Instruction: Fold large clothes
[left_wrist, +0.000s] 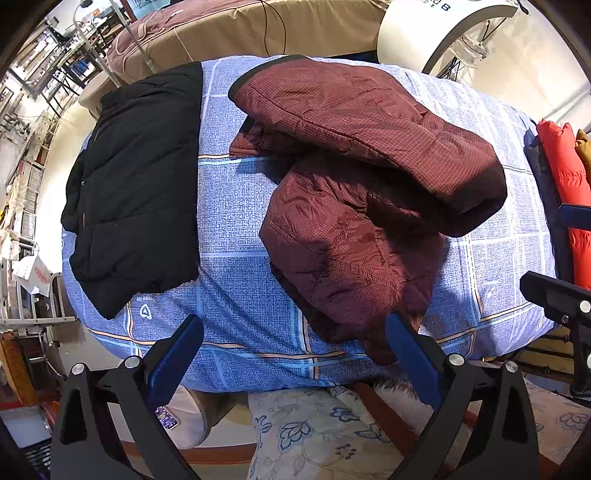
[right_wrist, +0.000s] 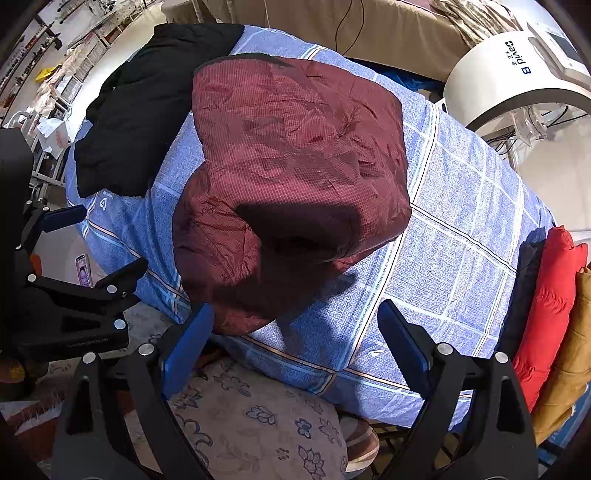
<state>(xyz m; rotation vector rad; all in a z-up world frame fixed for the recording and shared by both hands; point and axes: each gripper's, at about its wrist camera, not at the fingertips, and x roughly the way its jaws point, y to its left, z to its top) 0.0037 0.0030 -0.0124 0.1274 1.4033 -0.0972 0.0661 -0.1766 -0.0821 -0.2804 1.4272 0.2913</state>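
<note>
Jacket fabric is what my fingers are about to deal with, and right now both of my grippers are spread wide with nothing between them. My left gripper hovers at the near edge of the bed, its right-hand finger overlapping the lowest corner of the maroon jacket in the picture; whether it actually touches the cloth I cannot tell. My right gripper hangs just beside it, its left-hand finger near the same near hem of the maroon jacket, the open gap facing bare bedspread. The jacket looks puffy and quilted with a slick, crinkly shell, so I judge it light but bulky, soft, and prone to sliding and springing back out of a fold. I would pinch through a full thickness at a hem or seam, not at the smooth shell. It lies bunched in the middle of the blue checked bedspread, one part flopped over another. Farther out, a black jacket lies flat toward the left, well apart. At the right edge hang a red garment and a tan one.
</note>
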